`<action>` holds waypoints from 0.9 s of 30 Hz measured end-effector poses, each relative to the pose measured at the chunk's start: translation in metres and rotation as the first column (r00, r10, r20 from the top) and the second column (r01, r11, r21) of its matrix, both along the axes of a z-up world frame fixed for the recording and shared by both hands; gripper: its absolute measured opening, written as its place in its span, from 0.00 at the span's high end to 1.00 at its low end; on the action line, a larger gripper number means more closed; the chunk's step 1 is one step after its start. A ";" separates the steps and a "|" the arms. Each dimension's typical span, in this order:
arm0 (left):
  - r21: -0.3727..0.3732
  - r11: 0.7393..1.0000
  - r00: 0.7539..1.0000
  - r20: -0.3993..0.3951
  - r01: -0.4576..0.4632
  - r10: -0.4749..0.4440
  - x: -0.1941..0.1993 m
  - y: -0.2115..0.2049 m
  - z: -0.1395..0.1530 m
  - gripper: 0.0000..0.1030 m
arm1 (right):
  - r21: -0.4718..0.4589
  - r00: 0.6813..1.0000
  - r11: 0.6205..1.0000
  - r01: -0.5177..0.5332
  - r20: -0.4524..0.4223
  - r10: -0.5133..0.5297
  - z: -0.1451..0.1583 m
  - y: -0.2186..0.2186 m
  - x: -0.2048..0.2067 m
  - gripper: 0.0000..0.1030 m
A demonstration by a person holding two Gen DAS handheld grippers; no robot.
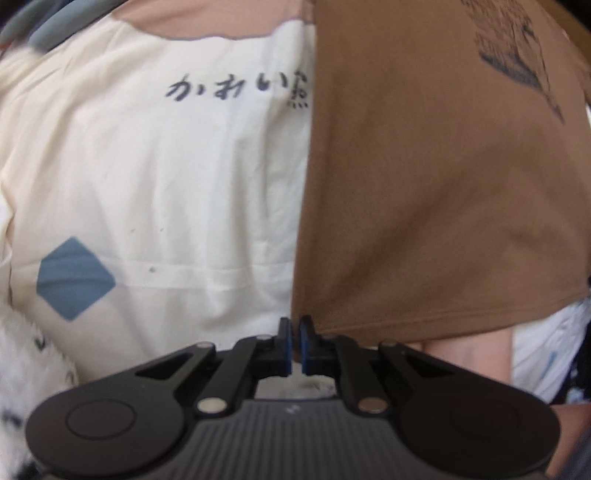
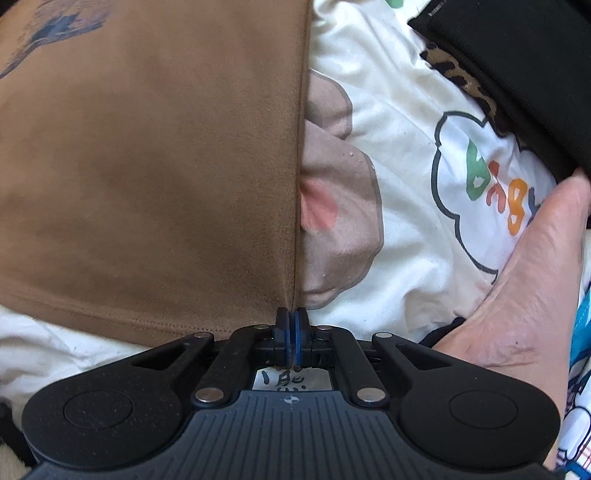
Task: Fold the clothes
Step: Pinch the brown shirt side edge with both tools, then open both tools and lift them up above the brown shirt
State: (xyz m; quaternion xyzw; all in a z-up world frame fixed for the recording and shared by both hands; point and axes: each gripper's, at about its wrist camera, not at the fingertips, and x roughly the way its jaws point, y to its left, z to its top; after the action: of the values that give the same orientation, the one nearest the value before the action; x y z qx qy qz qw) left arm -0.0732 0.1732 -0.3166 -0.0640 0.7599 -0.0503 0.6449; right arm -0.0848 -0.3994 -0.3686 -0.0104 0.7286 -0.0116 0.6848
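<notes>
A brown T-shirt with a dark drawn print lies spread on a cream printed bedsheet. In the left wrist view my left gripper points down at the shirt's near left hem corner, its blue pads pinched on that corner with a thin gap between them. Seen from the right wrist, the brown T-shirt fills the left half. My right gripper is shut on its near right corner, and the side edge runs straight up from the pads.
The cream bedsheet carries cartoon prints. A black garment with a leopard-pattern edge lies at the upper right. A person's hand rests beside the right gripper. A fluffy white cloth sits at the lower left, and grey fabric at the upper left.
</notes>
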 end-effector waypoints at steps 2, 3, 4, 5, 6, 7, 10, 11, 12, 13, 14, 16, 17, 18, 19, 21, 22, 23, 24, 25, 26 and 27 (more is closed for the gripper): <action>0.018 1.000 1.000 0.000 -0.014 0.015 -0.003 0.000 -0.001 0.94 | -0.017 1.000 1.000 0.017 0.000 -0.017 -0.001 0.002 0.002 1.00; 0.030 0.999 1.000 0.000 -0.021 0.021 -0.005 0.000 0.000 0.90 | -0.025 1.000 0.999 0.020 -0.003 -0.020 -0.001 0.003 0.003 0.99; 0.040 0.999 1.000 0.003 -0.021 0.021 -0.007 0.000 0.003 0.86 | -0.028 1.000 0.999 0.024 -0.004 -0.024 0.001 0.005 0.005 0.99; 0.045 0.999 1.000 0.009 -0.014 0.014 -0.009 0.000 0.007 0.85 | -0.024 1.000 0.999 0.029 -0.001 -0.029 0.004 0.005 0.007 0.98; 0.050 0.999 1.000 0.018 -0.009 0.008 -0.011 0.001 0.011 0.85 | -0.020 0.999 0.999 0.034 0.002 -0.034 0.008 0.005 0.009 0.96; 0.054 0.998 1.000 0.028 -0.008 0.007 -0.013 0.002 0.017 0.85 | -0.011 0.999 0.999 0.041 0.009 -0.040 0.013 0.006 0.012 0.91; 0.046 0.999 0.998 0.057 -0.024 0.022 -0.017 0.008 0.035 0.75 | 0.008 0.998 0.999 0.046 0.033 -0.047 0.032 0.008 0.022 0.68; 0.049 0.998 0.997 0.071 -0.029 0.026 -0.018 0.010 0.041 0.71 | 0.006 0.998 0.999 0.037 0.043 -0.037 0.039 0.011 0.025 0.67; 0.055 0.998 0.996 0.086 -0.031 0.027 -0.019 0.012 0.048 0.64 | 0.005 0.998 1.000 0.028 0.053 -0.029 0.047 0.013 0.029 0.65; 0.056 0.998 0.994 0.103 -0.031 0.025 -0.019 0.013 0.054 0.57 | 0.007 0.998 1.000 0.027 0.060 -0.027 0.055 0.016 0.032 0.65; 0.055 0.998 0.992 0.121 -0.030 0.024 -0.018 0.015 0.061 0.53 | 0.012 0.997 1.000 0.027 0.069 -0.028 0.064 0.017 0.037 0.65; 0.045 0.998 0.987 0.159 -0.032 0.024 -0.017 0.017 0.074 0.43 | 0.021 0.995 0.999 0.033 0.093 -0.035 0.084 0.018 0.047 0.65; 0.040 0.999 0.984 0.175 -0.033 0.026 -0.009 0.014 0.082 0.41 | 0.020 0.993 0.999 0.039 0.108 -0.041 0.095 0.016 0.050 0.65; 0.033 0.999 0.982 0.189 -0.033 0.026 0.005 0.009 0.093 0.40 | 0.019 0.991 0.998 0.052 0.126 -0.054 0.107 0.024 0.051 0.65; 0.025 0.999 0.979 0.204 -0.032 0.026 0.021 0.009 0.100 0.37 | 0.020 0.987 0.998 0.065 0.143 -0.067 0.119 0.029 0.054 0.64; 0.009 1.000 0.971 0.238 -0.027 0.024 0.045 0.013 0.115 0.32 | 0.034 0.978 0.996 0.088 0.185 -0.093 0.140 0.029 0.063 0.64; 0.001 1.000 0.967 0.255 -0.024 0.023 0.059 0.014 0.121 0.29 | 0.040 0.973 0.994 0.097 0.208 -0.103 0.151 0.031 0.067 0.62; -0.007 1.000 0.961 0.274 -0.019 0.020 0.076 0.006 0.118 0.28 | 0.046 0.966 0.993 0.106 0.231 -0.114 0.163 0.032 0.071 0.58; -0.012 1.000 0.956 0.292 -0.011 0.014 0.086 0.002 0.120 0.25 | 0.052 0.959 0.992 0.115 0.254 -0.124 0.174 0.034 0.074 0.49; -0.014 1.000 0.951 0.310 -0.003 0.007 0.093 0.003 0.127 0.21 | 0.058 0.951 0.991 0.124 0.277 -0.135 0.185 0.036 0.078 0.44; -0.015 1.000 0.944 0.329 0.007 -0.002 0.100 0.002 0.134 0.20 | 0.063 0.944 0.989 0.131 0.298 -0.144 0.195 0.038 0.083 0.43; -0.016 1.000 0.940 0.342 0.017 -0.011 0.105 0.001 0.139 0.17 | 0.061 0.938 0.989 0.133 0.315 -0.145 0.201 0.038 0.087 0.42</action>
State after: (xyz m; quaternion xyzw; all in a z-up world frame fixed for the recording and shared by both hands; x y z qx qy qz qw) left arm 0.0318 0.1744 -0.1779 -0.0548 0.6364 -0.0722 0.7661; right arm 0.0025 -0.3611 -0.1680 0.0563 0.6076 -0.0475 0.7908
